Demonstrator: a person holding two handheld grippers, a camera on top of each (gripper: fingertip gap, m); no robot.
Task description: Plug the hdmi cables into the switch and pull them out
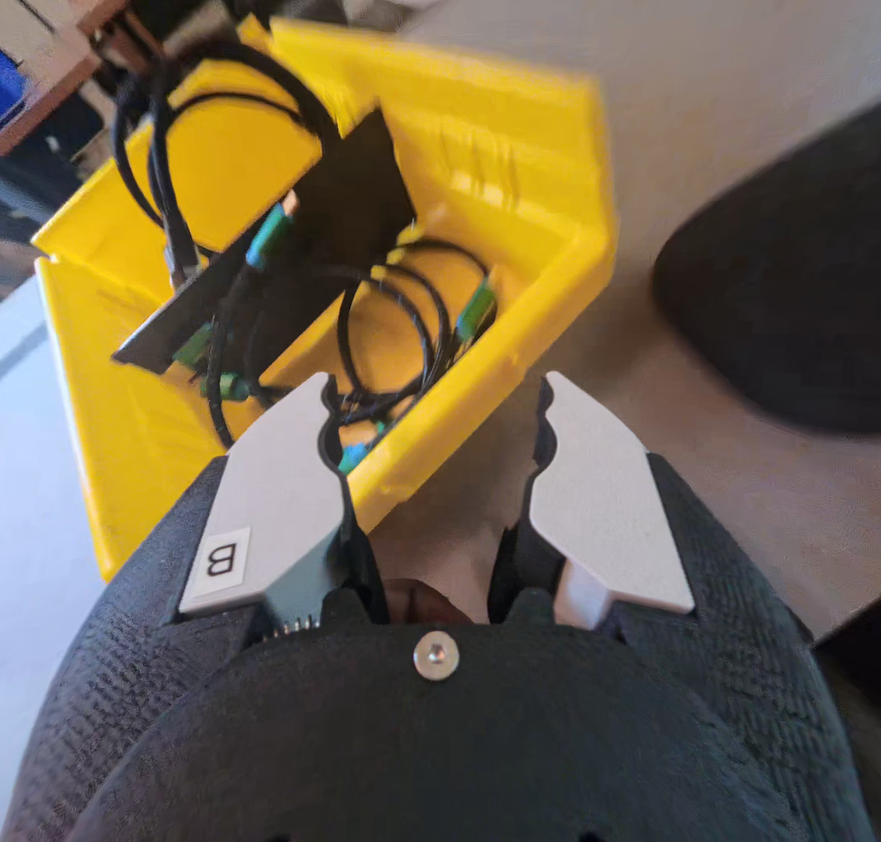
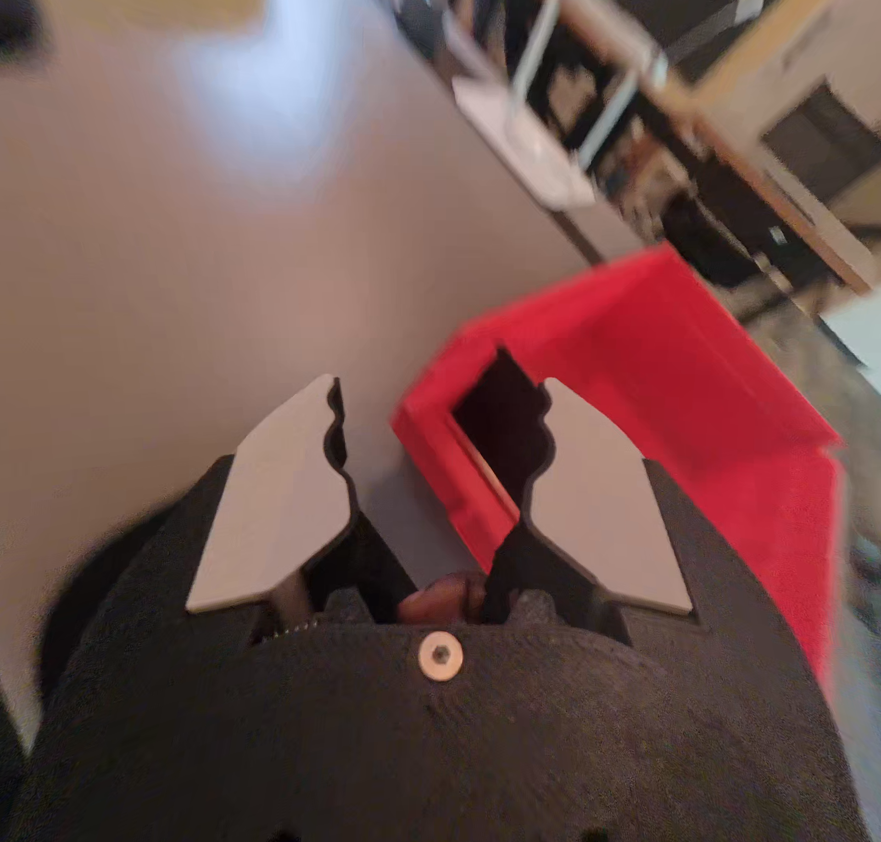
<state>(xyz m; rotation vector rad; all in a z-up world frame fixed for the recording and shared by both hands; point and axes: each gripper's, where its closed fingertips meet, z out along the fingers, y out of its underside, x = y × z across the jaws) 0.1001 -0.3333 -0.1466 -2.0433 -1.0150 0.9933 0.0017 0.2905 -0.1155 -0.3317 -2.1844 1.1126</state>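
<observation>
Yellow bin [image 1: 500,161], upper left, holds cables [image 1: 410,313] and switch [image 1: 353,199]; nothing is gripped, both grippers' jaws are spread apart.

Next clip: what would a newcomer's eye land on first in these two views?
In the left wrist view, the bright yellow plastic bin, holding coiled black cables with green-blue plugs and a black flat box, lies beyond the open left gripper. In the right wrist view, a red plastic bin sits beyond the open right gripper.
</observation>
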